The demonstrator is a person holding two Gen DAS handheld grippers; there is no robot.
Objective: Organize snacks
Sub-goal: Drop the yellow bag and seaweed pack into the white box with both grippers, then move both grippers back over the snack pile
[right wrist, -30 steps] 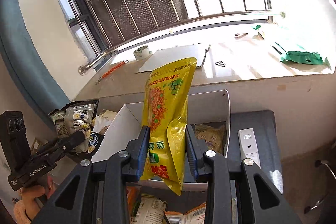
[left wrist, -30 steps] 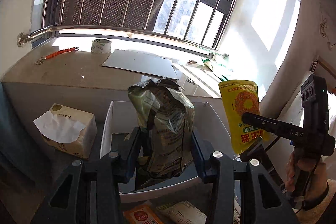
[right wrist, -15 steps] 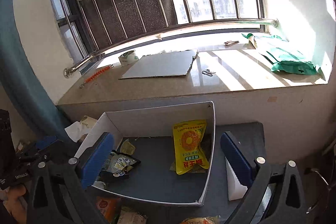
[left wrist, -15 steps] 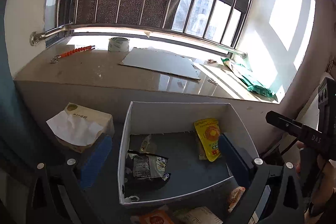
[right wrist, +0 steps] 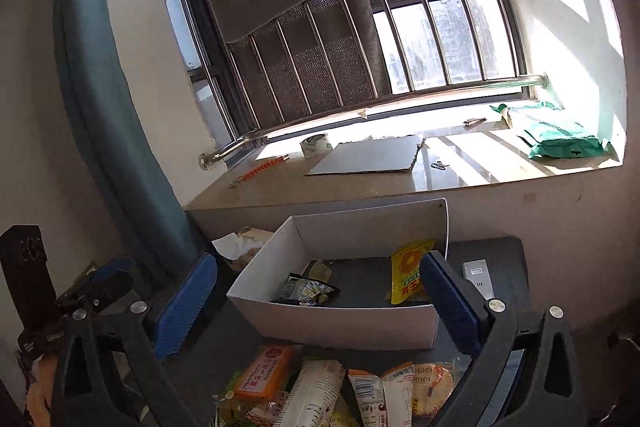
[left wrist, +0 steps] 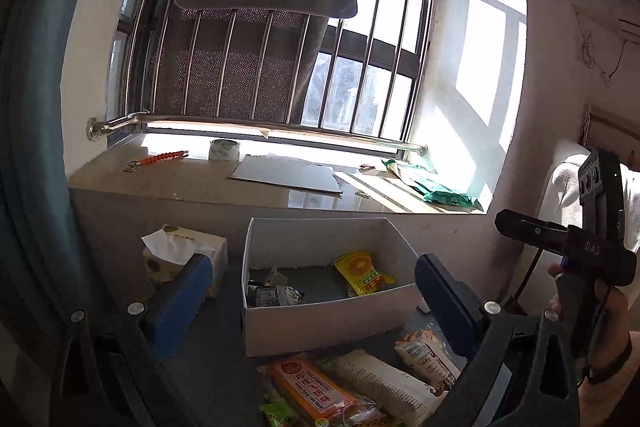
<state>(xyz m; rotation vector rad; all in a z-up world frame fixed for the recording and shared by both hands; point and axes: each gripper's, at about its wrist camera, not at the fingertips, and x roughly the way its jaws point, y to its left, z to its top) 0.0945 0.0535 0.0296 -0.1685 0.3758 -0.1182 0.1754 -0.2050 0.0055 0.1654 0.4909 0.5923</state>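
White box (left wrist: 320, 319) holds two packets: yellow (left wrist: 362, 273), dark (left wrist: 272, 295). Both grippers (left wrist: 308, 303) (right wrist: 316, 303) wide open, empty.

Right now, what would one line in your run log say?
left hand-held gripper: open, empty | right hand-held gripper: open, empty | white box: yellow packet, dark packet inside | loose snacks: outside, in front

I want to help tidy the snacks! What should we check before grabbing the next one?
1. Left gripper fingers wide apart, nothing between: ok.
2. Right gripper the same: ok.
3. Yellow bag inside the white box: ok.
4. Dark packet inside the box: ok.
5. Room left in the box: ok.
6. Orange packet in front of the box, within reach: cannot tell.
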